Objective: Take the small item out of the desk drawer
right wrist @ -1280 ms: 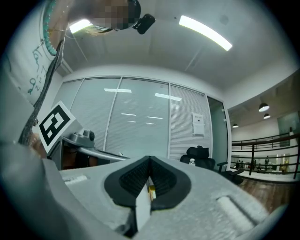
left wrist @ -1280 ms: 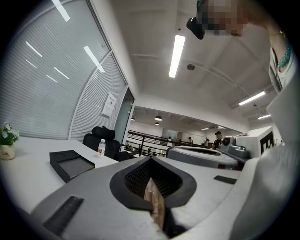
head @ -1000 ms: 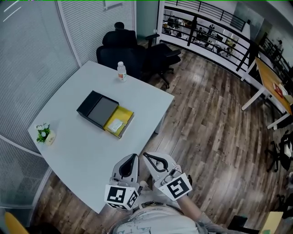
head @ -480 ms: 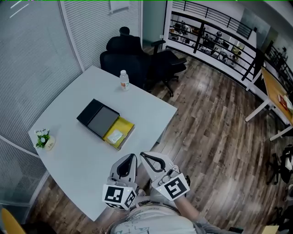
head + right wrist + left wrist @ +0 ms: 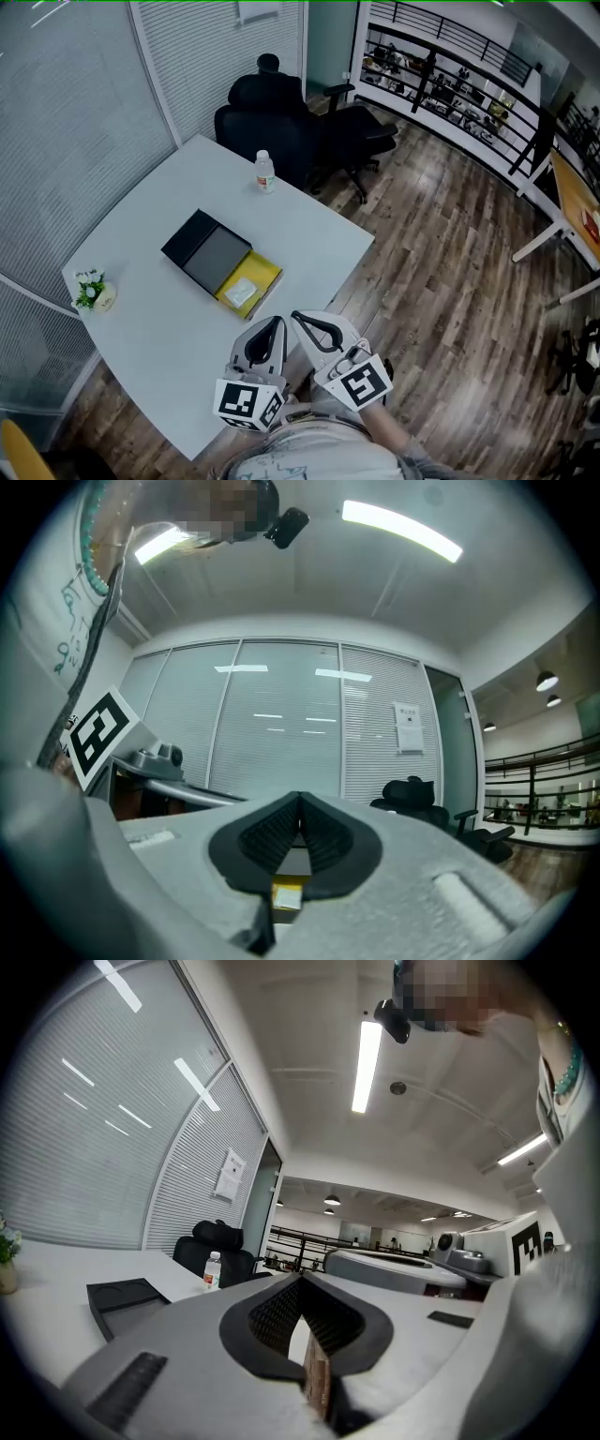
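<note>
A white counter [image 5: 169, 347] carries a black box [image 5: 204, 251], its yellow drawer [image 5: 267, 278] slid out. The left tongs [image 5: 275, 322] and right tongs [image 5: 297, 318] hover clenched, empty, off its edge. A small item [image 5: 241, 292], perhaps a packet, lies in the drawer.

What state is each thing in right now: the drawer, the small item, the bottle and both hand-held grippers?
Yellow drawer, pulled out of the black box.
Small white item, lying in the open drawer, not held.
Water bottle, upright on the table.
Left hand-held gripper, shut, empty, short of the drawer.
Right hand-held gripper, shut, empty, short of the drawer.
</note>
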`<state>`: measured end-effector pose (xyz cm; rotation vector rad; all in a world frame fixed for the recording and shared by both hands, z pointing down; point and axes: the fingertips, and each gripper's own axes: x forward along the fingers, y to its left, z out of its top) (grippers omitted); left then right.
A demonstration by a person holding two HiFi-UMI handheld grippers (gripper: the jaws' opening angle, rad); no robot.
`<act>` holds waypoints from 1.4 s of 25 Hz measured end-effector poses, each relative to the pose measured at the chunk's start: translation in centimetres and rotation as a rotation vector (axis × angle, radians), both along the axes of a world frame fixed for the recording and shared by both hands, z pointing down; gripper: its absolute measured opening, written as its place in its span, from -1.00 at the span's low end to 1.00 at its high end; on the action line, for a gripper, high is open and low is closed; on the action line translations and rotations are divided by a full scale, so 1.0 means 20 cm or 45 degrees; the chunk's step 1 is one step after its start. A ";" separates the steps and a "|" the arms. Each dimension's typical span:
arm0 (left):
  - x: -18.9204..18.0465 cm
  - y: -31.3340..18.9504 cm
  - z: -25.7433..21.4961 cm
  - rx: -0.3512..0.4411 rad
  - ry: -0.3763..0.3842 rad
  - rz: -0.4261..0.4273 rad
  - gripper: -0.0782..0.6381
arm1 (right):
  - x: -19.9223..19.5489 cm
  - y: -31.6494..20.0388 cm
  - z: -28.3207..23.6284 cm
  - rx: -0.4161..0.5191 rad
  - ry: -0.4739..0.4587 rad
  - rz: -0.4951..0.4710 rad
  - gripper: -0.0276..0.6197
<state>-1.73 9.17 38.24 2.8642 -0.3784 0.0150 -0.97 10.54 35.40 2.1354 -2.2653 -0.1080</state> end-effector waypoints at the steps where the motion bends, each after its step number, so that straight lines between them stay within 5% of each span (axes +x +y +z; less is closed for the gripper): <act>1: 0.01 -0.02 0.00 -0.004 -0.001 -0.007 -0.79 | 0.01 -0.02 0.01 -0.005 0.001 -0.010 -0.91; 23: 0.54 -0.18 0.01 -0.009 -0.007 -0.135 -0.79 | 0.53 -0.16 0.01 -0.007 0.018 -0.145 -0.91; 35: 0.38 -0.41 0.09 -0.044 -0.011 -0.383 -0.79 | 0.42 -0.43 0.07 -0.041 0.027 -0.376 -0.91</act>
